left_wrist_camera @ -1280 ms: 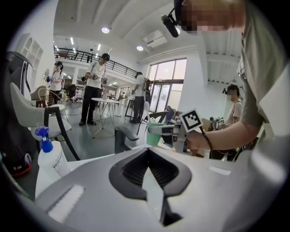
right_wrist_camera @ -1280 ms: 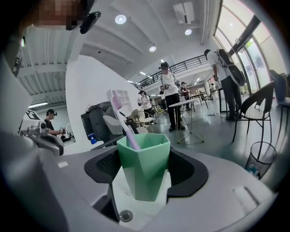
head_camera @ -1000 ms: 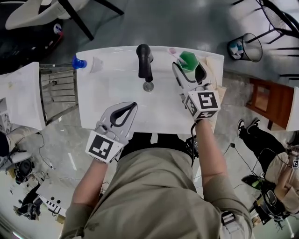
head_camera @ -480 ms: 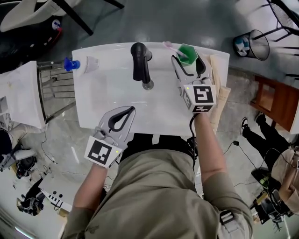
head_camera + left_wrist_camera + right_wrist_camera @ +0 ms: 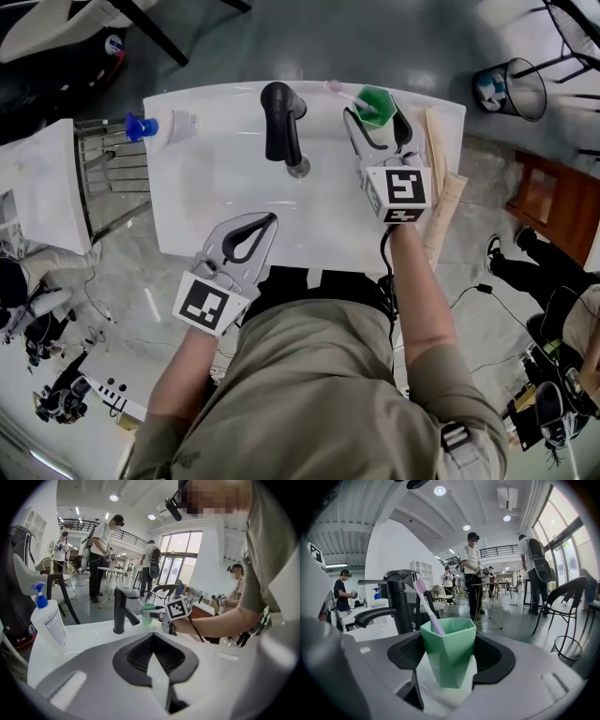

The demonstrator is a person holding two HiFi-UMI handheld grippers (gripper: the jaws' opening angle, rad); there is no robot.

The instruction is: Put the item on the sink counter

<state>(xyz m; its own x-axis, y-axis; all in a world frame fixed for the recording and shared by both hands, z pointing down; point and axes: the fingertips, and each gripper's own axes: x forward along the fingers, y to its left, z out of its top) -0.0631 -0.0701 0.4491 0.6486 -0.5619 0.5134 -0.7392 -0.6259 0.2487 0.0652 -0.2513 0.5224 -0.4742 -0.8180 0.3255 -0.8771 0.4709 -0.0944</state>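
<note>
- Leftmost, a blue-capped spray bottle (image 5: 157, 126) stands at the back corner of the white counter (image 5: 216, 98)
- The left tongs (image 5: 269, 220) hover at the basin's near edge, tips pressed together, holding nothing
- A black faucet (image 5: 282, 120) rises mid-back
- The right tongs (image 5: 377, 120) clamp the upright green cup (image 5: 376, 101), with a toothbrush (image 5: 341, 93) leaning inside, over the counter's back right, beside the faucet

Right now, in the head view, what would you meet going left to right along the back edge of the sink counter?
blue-capped bottle → black faucet → green cup
</note>
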